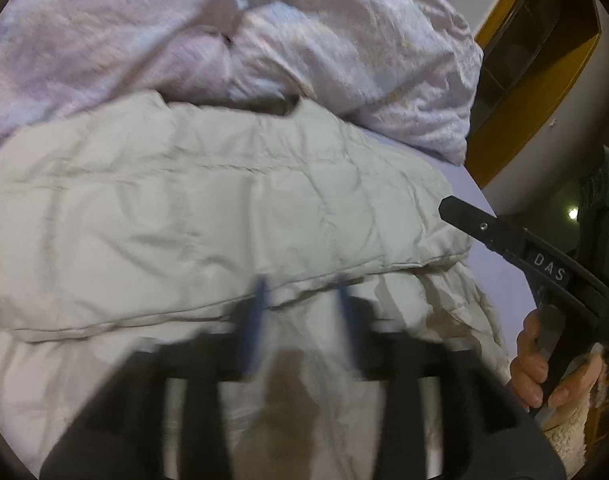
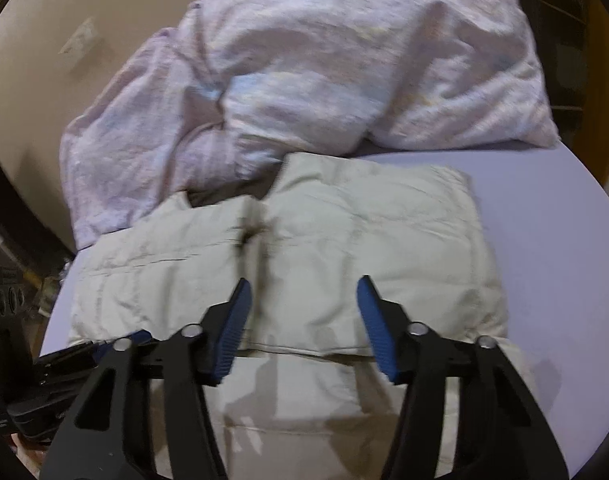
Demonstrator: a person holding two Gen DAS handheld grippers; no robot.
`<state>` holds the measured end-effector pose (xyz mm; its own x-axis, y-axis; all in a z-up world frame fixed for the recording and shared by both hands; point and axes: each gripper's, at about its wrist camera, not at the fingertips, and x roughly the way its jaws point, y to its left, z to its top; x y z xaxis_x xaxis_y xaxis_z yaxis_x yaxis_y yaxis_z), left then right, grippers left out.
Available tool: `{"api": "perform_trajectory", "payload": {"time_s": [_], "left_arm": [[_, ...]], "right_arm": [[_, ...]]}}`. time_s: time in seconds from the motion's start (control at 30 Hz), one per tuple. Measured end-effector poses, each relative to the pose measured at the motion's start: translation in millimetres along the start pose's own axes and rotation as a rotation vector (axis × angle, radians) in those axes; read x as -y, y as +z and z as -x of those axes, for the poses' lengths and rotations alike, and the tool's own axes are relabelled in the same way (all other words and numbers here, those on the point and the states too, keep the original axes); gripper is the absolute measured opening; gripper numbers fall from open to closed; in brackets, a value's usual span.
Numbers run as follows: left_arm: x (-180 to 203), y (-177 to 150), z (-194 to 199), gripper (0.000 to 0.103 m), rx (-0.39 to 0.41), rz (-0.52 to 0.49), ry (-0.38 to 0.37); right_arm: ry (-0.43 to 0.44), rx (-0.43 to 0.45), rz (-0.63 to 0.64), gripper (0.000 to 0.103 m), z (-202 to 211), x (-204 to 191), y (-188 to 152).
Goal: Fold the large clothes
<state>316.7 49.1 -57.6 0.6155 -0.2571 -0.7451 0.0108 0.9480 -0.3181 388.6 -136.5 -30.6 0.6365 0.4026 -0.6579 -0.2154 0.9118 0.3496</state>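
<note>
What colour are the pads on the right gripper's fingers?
Blue pads on black arms, clearest in the right wrist view.

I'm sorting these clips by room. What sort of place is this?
Probably a bedroom at home. A folded cream padded garment lies on a lavender sheet, a rumpled pale pink duvet is heaped behind it, and yellow-edged shelving stands beside the bed.

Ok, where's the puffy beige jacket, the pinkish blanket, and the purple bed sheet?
puffy beige jacket (image 2: 384,232): right wrist view, on its quilted top panel.
pinkish blanket (image 2: 344,60): right wrist view, on the crumpled middle of the heap.
purple bed sheet (image 2: 564,260): right wrist view, on the bare part right of the jacket.
</note>
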Motion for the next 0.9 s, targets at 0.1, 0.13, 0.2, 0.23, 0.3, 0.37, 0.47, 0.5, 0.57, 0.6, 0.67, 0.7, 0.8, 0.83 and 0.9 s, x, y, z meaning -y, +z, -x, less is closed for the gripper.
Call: {"api": "perform_trajectory", "payload": {"time_s": [0.1,0.13,0.2,0.23,0.3,0.37,0.47,0.5,0.57,0.6,0.67,0.7,0.8,0.83,0.9], "left_arm": [[-11.2,-2.7,24.3,0.060,0.044,-0.021,0.042],[-19.5,-6.9,33.4,0.065,0.055,-0.021,0.068],[-34.2,-9.2,46.5,0.068,0.063,-0.006,0.106],[-42.7,-12.1,52.4,0.068,0.065,0.002,0.127],[-65.1,-19.0,63.8,0.069,0.067,0.020,0.185],[-85.8,-26.3,73.8,0.070,0.070,0.031,0.249],[-116.2,-37.0,86.4,0.070,0.063,0.062,0.323],[-128.1,-41.5,90.3,0.070,0.055,0.084,0.340],[-146.2,-50.9,98.6,0.070,0.044,0.117,0.360],[-156.6,-57.4,105.5,0.070,0.041,0.135,0.362],[-172.1,-70.6,118.4,0.070,0.042,0.164,0.359],[-180.9,-78.5,126.3,0.070,0.043,0.183,0.350],[-202.0,-102.1,145.3,0.074,0.039,0.243,0.290],[-207.8,-109.3,150.3,0.074,0.036,0.261,0.270],[-216.4,-125.6,158.9,0.074,0.031,0.291,0.235]], "right_arm": [[0.077,-0.015,0.053,0.038,-5.5,-24.6,-0.7],[0.098,-0.026,0.074,0.036,-9.2,-33.5,-1.4],[0.129,-0.043,0.131,0.034,-21.0,-53.7,-6.2],[0.133,-0.048,0.149,0.034,-24.9,-59.6,-8.3],[0.142,-0.079,0.184,0.034,-38.7,-71.4,-12.0],[0.102,-0.155,0.187,0.034,-65.1,-73.3,-15.2],[0.011,-0.262,0.144,0.029,-112.0,-58.7,-22.1],[0.024,-0.261,0.121,0.029,-115.3,-54.0,-21.0],[0.056,-0.277,0.066,0.030,-112.3,-48.7,-17.3],[0.086,-0.290,0.035,0.034,-105.1,-45.0,-16.2],[0.169,-0.300,-0.019,0.052,-82.1,-32.6,-17.8],[0.188,-0.296,-0.035,0.073,-71.4,-25.2,-19.4],[0.179,-0.236,-0.052,0.084,-20.6,11.6,-32.7],[0.167,-0.230,-0.060,0.084,-6.6,23.5,-37.8],[0.133,-0.232,-0.111,0.084,24.9,57.3,-52.3]]}}
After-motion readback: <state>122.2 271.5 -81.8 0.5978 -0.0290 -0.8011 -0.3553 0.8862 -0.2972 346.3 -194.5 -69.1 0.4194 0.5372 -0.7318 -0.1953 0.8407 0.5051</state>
